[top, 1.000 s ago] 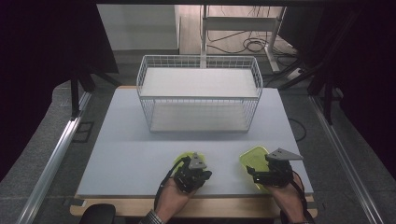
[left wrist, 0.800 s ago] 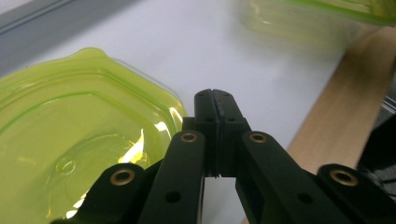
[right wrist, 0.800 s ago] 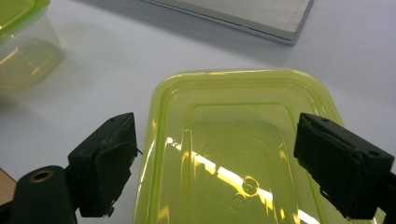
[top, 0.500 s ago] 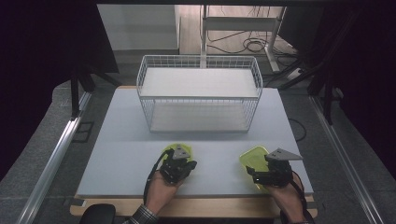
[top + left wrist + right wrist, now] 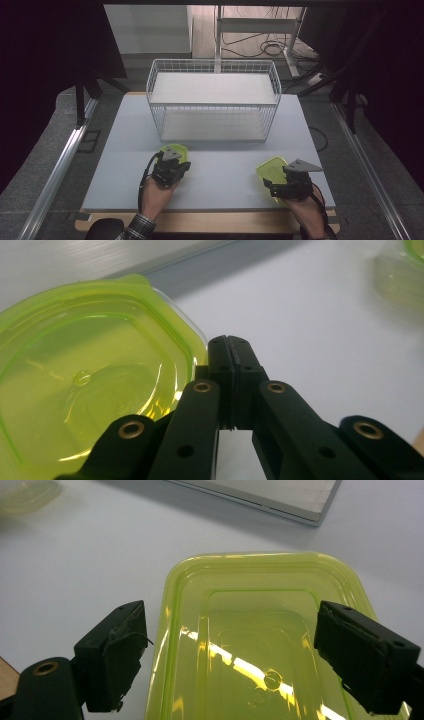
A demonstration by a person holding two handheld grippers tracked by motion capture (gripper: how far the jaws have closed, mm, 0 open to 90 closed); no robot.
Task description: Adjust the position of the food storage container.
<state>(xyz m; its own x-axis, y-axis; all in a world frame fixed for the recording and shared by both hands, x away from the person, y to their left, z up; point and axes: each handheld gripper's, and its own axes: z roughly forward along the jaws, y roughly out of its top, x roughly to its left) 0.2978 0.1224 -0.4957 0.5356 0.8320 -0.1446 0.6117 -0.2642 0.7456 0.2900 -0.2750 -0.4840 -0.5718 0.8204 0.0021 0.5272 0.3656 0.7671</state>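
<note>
Two yellow-green plastic containers lie on the table: an octagonal container (image 5: 174, 151) near left, a rectangular container (image 5: 270, 169) near right. One white wire basket (image 5: 214, 100) stands far centre. Two grippers.

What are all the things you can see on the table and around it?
Octagonal lid: one, see-through yellow-green, near left part of the table, at the left gripper's tip.
Rectangular lid: one, see-through yellow-green, near right part of the table, under the right gripper.
Wire basket: one, white, at the far middle of the table, with a pale board lying in it.
Table: one, pale grey top with a wooden near edge.
Cables: several, dark, on the floor behind the table.
Left gripper: one, black, jaws shut, beside the octagonal lid's rim.
Right gripper: one, black, jaws open on either side of the rectangular lid.
Hands: two, at the near edge, each holding a gripper.
</note>
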